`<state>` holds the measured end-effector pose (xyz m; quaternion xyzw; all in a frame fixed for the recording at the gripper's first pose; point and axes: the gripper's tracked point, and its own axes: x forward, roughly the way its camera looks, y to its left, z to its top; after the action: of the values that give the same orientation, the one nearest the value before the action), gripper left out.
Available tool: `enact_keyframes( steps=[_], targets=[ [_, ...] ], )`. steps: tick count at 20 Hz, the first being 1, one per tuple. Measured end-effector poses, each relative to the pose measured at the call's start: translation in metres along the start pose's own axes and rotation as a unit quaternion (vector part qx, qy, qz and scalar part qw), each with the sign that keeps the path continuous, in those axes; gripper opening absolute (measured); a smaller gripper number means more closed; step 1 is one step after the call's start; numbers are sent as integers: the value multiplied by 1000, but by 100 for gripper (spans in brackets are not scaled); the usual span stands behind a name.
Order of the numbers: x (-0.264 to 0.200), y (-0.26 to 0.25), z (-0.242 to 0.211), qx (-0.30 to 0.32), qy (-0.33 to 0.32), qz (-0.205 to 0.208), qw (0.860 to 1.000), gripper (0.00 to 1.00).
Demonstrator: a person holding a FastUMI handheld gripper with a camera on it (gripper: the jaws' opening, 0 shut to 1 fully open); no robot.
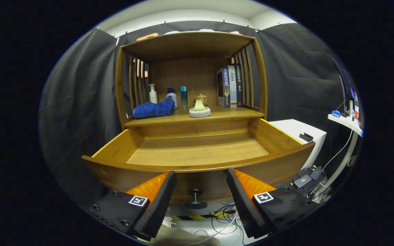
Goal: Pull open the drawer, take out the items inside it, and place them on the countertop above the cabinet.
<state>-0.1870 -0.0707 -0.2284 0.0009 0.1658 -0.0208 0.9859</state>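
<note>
The drawer [197, 150] is seen pulled well out of the wooden cabinet [190, 82]; its warm brown floor lies bare and its curved front rim is turned toward the camera. A dark knob [196, 198] is fixed to the drawer's front, below the rim. On the countertop [217, 115] just above the drawer, a blue cloth [154, 109], a white pump bottle [153, 93], a second bottle [172, 97], a teal bottle [183, 96] and a pale teapot-like piece on a round base [200, 106] are set, with books [230, 86] stood upright beside them. The gripper [200, 177] is held level just in front of the drawer, spread wide and grasping nothing; the knob is seen in the gap between its fingers, untouched by either.
</note>
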Motion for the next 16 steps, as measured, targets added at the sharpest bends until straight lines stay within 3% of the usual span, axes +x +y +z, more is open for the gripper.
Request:
enact_keyframes(
  steps=[4, 16],
  targets=[
    [2, -7, -16, -1, 30, -14, 999, 98],
    [12, -13, -11, 16, 29, -18, 999, 97]
  ],
)
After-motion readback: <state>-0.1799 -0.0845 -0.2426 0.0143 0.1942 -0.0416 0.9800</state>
